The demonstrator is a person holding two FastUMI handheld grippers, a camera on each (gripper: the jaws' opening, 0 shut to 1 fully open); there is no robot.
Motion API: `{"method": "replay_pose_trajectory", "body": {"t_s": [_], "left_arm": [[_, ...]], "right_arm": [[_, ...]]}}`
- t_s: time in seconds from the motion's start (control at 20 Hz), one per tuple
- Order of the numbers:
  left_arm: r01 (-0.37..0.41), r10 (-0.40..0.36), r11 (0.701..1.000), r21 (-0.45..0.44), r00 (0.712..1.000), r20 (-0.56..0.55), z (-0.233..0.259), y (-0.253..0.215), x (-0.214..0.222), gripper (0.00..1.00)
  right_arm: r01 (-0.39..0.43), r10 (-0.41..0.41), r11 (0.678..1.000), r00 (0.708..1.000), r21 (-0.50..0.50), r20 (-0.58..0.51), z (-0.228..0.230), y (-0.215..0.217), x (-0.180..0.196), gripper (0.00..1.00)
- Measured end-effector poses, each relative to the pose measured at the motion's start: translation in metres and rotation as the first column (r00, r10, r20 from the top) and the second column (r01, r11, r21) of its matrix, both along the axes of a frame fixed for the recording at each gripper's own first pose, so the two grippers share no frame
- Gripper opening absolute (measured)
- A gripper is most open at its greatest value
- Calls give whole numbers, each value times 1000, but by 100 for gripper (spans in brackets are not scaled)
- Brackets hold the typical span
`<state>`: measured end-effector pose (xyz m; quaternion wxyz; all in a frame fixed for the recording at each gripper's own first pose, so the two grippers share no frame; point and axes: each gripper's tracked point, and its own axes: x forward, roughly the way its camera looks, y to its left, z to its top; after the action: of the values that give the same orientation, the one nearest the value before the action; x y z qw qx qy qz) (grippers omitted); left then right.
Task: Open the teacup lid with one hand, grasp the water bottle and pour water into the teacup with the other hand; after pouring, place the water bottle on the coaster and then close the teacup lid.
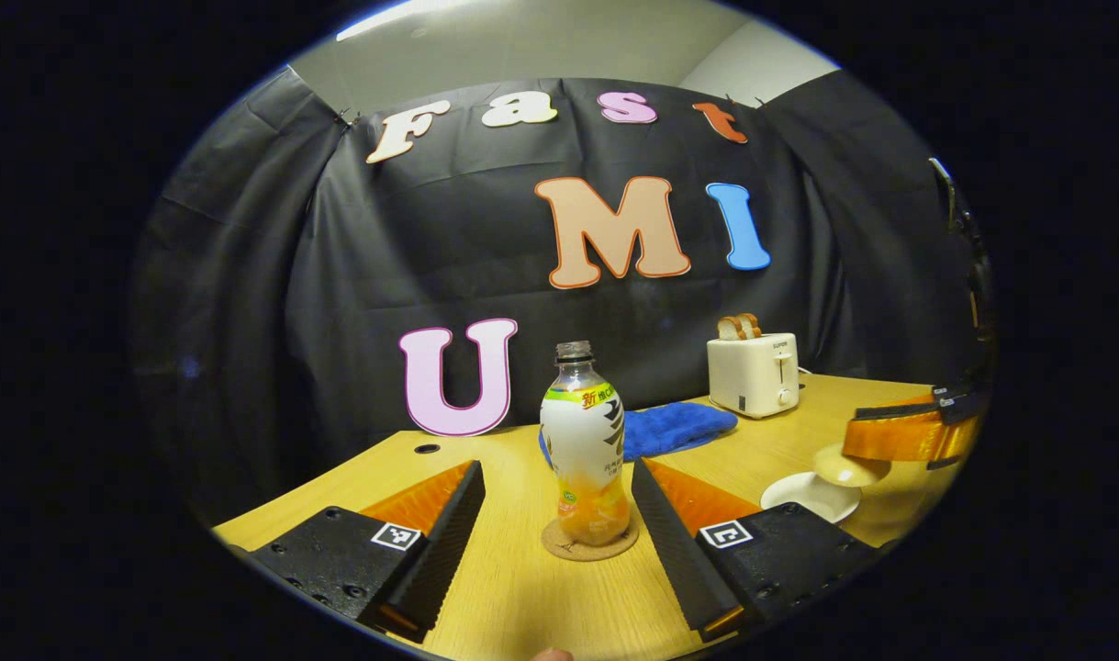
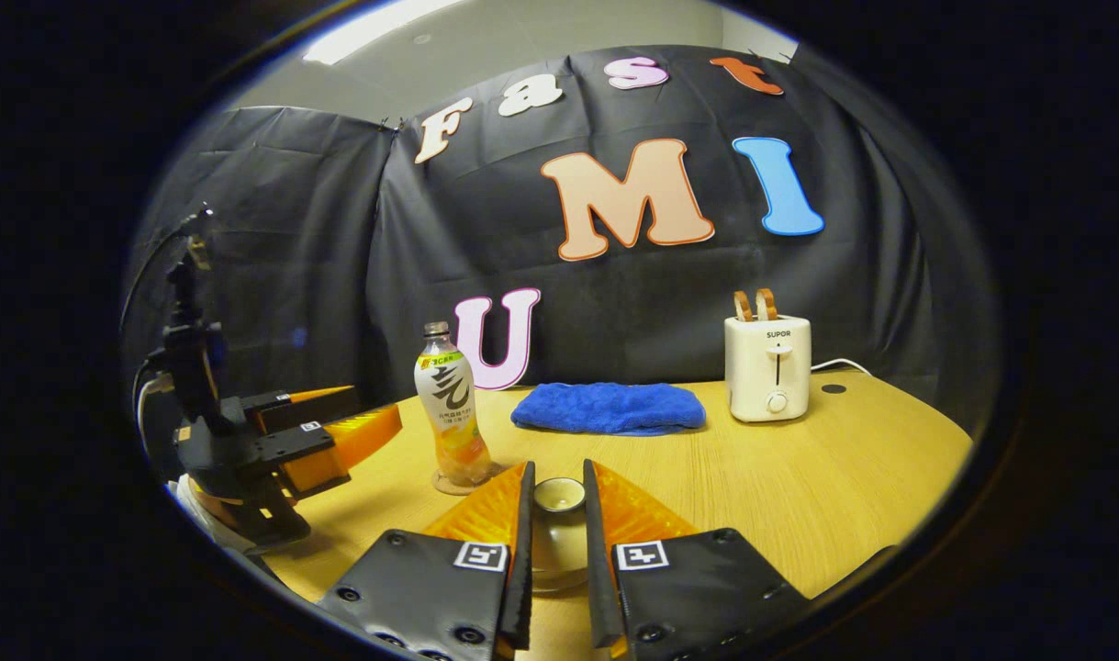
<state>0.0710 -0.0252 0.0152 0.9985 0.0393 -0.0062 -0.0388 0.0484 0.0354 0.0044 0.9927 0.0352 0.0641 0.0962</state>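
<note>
A water bottle with some orange drink left in it stands upright on a round cork coaster. My left gripper is open, one finger on each side of the bottle and clear of it. In the right gripper view the left gripper sits just left of the bottle. My right gripper is shut on the cream teacup lid. In the left gripper view the right gripper holds that lid tilted over the white teacup.
On the wooden table, a folded blue cloth lies at the back, with a white toaster holding two bread slices to its right. A cable hole sits near the table's far left corner.
</note>
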Motion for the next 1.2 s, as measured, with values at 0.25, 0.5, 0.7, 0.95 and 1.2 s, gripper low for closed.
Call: {"method": "replay_pose_trajectory", "body": {"t_s": [0.25,0.5,0.7,0.95,1.2], "left_arm": [[-3,3,1000,-9,1000,1,-2,9,-14,94],[-9,8,1000,-29,1000,-6,-10,14,-23,94],[-13,12,999,-45,1000,-18,-16,17,-26,94],[-16,15,998,-54,1000,-20,-17,19,-31,94],[2,-2,999,-42,1000,-19,-19,23,-36,94]], "right_arm": [[-13,12,1000,999,-22,-32,-15,12,8,29],[-20,17,999,998,-47,-63,-30,21,16,28],[-11,8,998,999,-67,-49,-32,21,18,29],[-23,20,998,999,-53,-49,-30,21,13,35],[-40,43,997,998,-72,41,-5,12,-6,82]]}}
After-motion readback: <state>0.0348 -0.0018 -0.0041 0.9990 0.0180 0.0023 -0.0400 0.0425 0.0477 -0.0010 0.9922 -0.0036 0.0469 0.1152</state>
